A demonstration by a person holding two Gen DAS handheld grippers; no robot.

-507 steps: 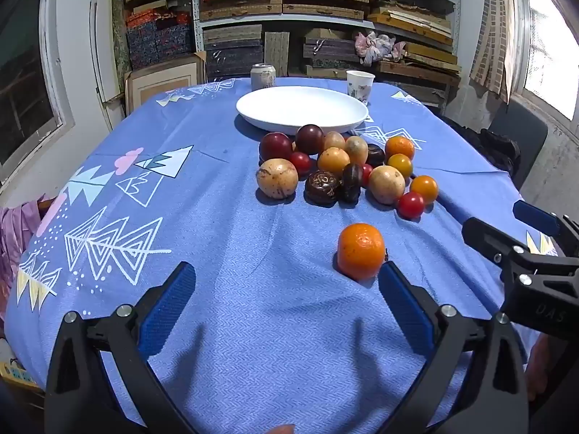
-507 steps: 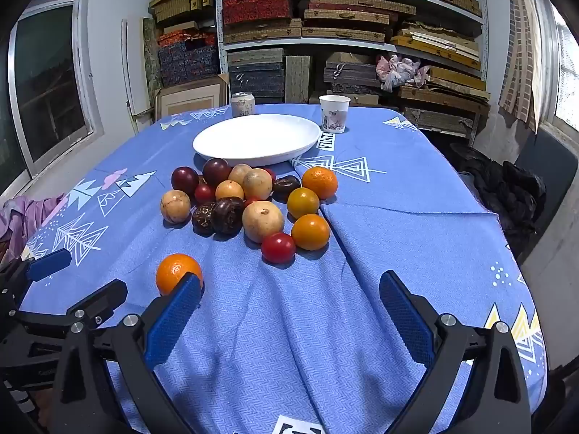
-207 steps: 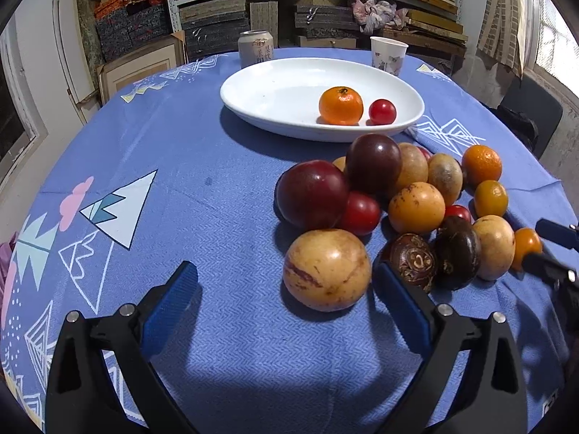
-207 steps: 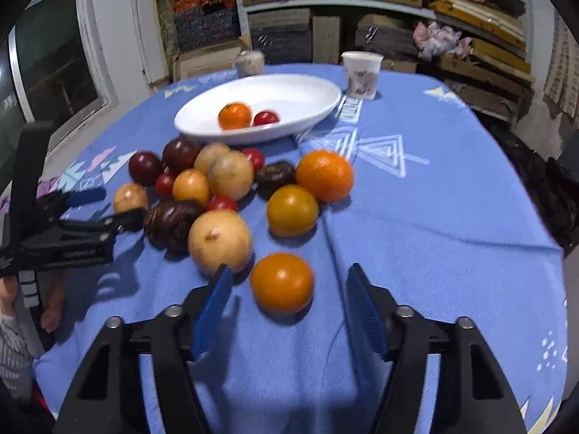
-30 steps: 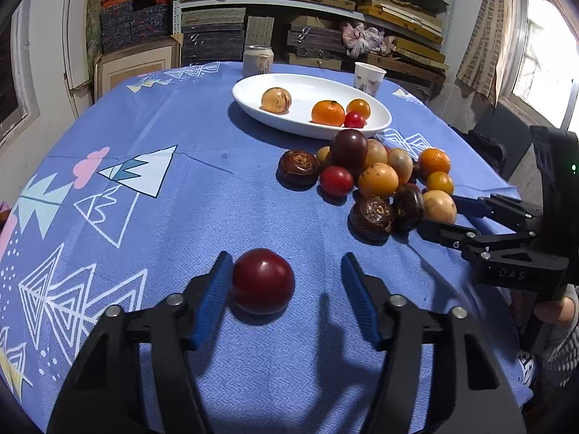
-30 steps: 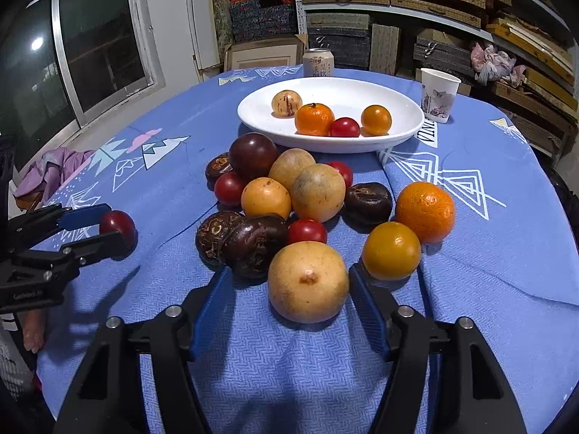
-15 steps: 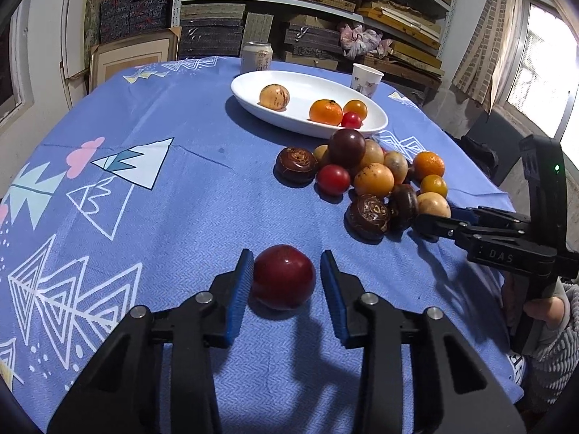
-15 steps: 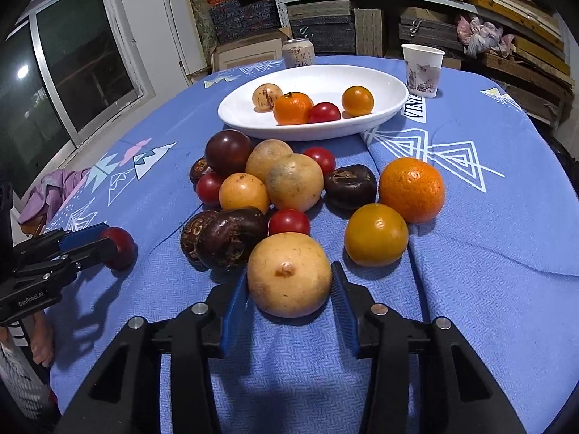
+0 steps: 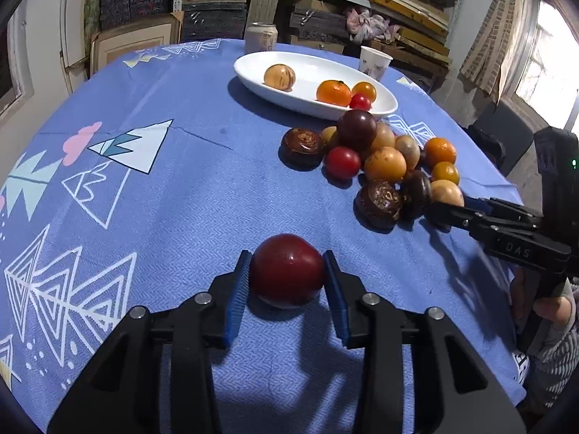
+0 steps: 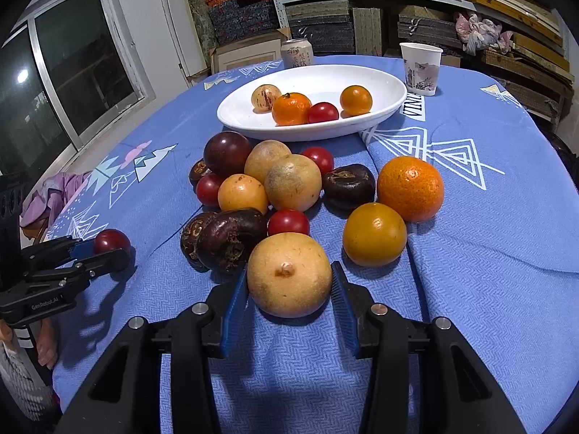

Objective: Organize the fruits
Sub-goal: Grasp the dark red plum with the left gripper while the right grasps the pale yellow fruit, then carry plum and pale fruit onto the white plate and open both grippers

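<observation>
My left gripper (image 9: pixel 287 271) is shut on a dark red plum (image 9: pixel 287 269) that rests on the blue tablecloth, apart from the pile. My right gripper (image 10: pixel 289 282) is shut on a pale yellow round fruit (image 10: pixel 288 275) at the near edge of the fruit pile (image 10: pixel 289 184). Both blue pads press each fruit's sides. The white oval plate (image 10: pixel 380 83) behind the pile holds several fruits: a tan one, an orange, a small red tomato and a yellow-orange one. In the right wrist view the left gripper (image 10: pixel 105 249) with the plum sits at far left.
A drink can (image 10: pixel 296 53) and a paper cup (image 10: pixel 421 68) stand behind the plate. Shelves stacked with boxes fill the back wall. A person's hand (image 9: pixel 550 307) holds the right gripper's handle at the table's right edge. Purple cloth (image 10: pixel 54 195) lies beyond the left edge.
Both grippers' jaws have closed in from a wide stance: the left onto the dark red plum, the right onto the pale yellow fruit. Neither fruit has left the cloth.
</observation>
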